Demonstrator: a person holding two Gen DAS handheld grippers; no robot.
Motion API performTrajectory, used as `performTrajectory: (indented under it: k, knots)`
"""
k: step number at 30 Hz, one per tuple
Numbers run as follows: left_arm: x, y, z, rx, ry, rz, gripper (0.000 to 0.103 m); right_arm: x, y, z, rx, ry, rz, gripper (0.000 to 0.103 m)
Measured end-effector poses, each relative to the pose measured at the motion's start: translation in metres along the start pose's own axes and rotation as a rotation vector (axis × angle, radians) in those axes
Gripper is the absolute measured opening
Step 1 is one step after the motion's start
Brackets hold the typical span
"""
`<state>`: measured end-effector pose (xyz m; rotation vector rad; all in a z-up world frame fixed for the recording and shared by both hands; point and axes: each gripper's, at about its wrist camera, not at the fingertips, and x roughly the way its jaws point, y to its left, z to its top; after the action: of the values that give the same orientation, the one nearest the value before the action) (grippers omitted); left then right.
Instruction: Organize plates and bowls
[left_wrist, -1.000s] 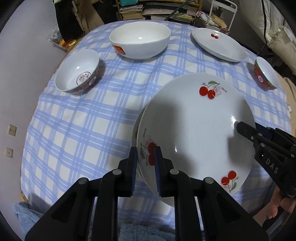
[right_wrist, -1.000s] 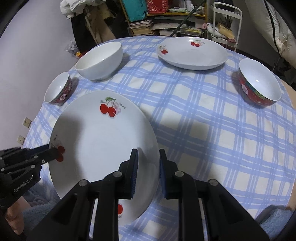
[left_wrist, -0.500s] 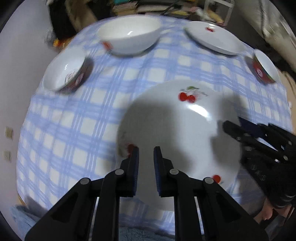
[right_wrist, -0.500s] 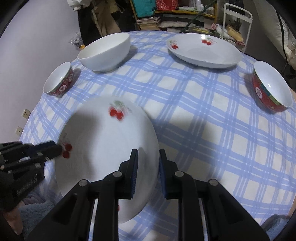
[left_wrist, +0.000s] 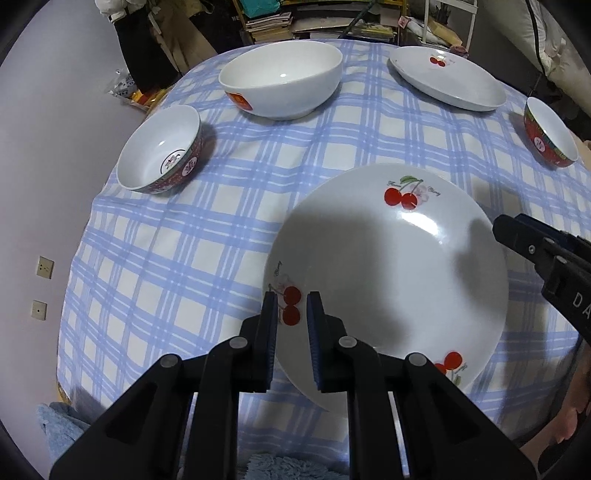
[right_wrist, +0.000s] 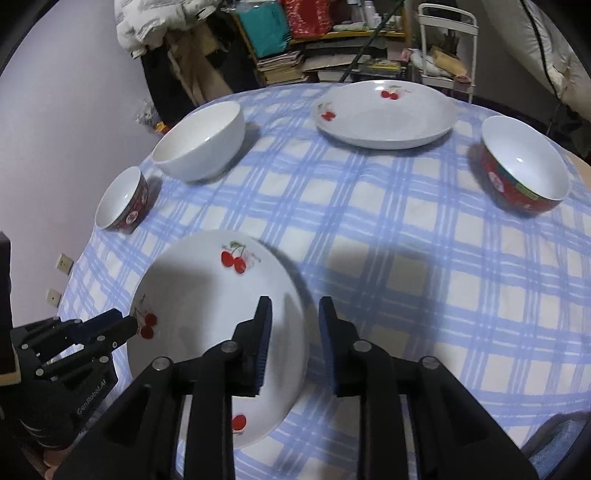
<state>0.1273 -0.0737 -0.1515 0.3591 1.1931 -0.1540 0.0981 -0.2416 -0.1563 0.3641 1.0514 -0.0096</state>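
Left hand-held gripper (left_wrist: 291, 314) pinches the near plate (left_wrist: 388, 280) by its rim; right hand-held gripper (right_wrist: 295, 325), jaws opening, straddles the opposite rim.

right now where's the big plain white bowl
The big white bowl sits at the table's far left, between the small red bowl and the far cherry plate.

Dim indoor light from overhead, heavy fisheye bend in both views.

Soft dark shadows of the grippers fall across the cherry plate (left_wrist: 388, 273) and the checked tablecloth (right_wrist: 424, 266) near the table's front edge. Small bright glints sit on the plate's glaze and inside the large white bowl (left_wrist: 280, 75). Black vignette rounds every corner, the table's edges curve hard, the plate's right rim smears slightly in the right wrist view, and the shelves behind stay murky.
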Motion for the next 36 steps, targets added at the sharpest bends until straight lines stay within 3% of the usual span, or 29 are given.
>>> performTrajectory:
  k: [5, 7, 11, 12, 15, 19, 22, 27, 31, 36]
  knots:
    - [0.001, 0.003, 0.0, -0.014, 0.008, 0.011, 0.016, -0.004, -0.008, 0.001, 0.031, -0.006, -0.021, 0.044]
    - [0.0, 0.005, 0.001, -0.027, 0.012, 0.007, 0.016, -0.006, -0.01, 0.001, 0.04, -0.014, -0.035, 0.06]
    - [-0.003, 0.006, 0.004, -0.047, 0.008, -0.006, 0.018, -0.012, -0.017, 0.003, 0.056, -0.045, -0.109, 0.067]
    - [-0.004, 0.005, 0.005, -0.05, 0.008, -0.003, 0.018, -0.014, -0.02, 0.004, 0.069, -0.05, -0.116, 0.075]
    - [-0.007, 0.001, 0.008, -0.049, 0.0, -0.007, 0.021, -0.019, -0.032, 0.006, 0.117, -0.068, -0.113, 0.09]
    - [-0.015, -0.007, 0.016, -0.042, -0.014, -0.028, 0.03, -0.022, -0.042, 0.01, 0.159, -0.068, -0.105, 0.098]
    - [-0.02, -0.013, 0.02, -0.033, -0.032, -0.018, 0.05, -0.022, -0.048, 0.013, 0.168, -0.065, -0.129, 0.099]
    - [-0.026, -0.019, 0.028, -0.026, -0.047, -0.011, 0.068, -0.029, -0.059, 0.018, 0.212, -0.111, -0.122, 0.099]
    - [-0.037, -0.027, 0.041, 0.006, -0.108, 0.042, 0.077, -0.038, -0.064, 0.029, 0.223, -0.125, -0.103, 0.099]
    - [-0.04, -0.034, 0.065, 0.009, -0.131, 0.047, 0.082, -0.049, -0.06, 0.053, 0.14, -0.133, -0.125, 0.099]
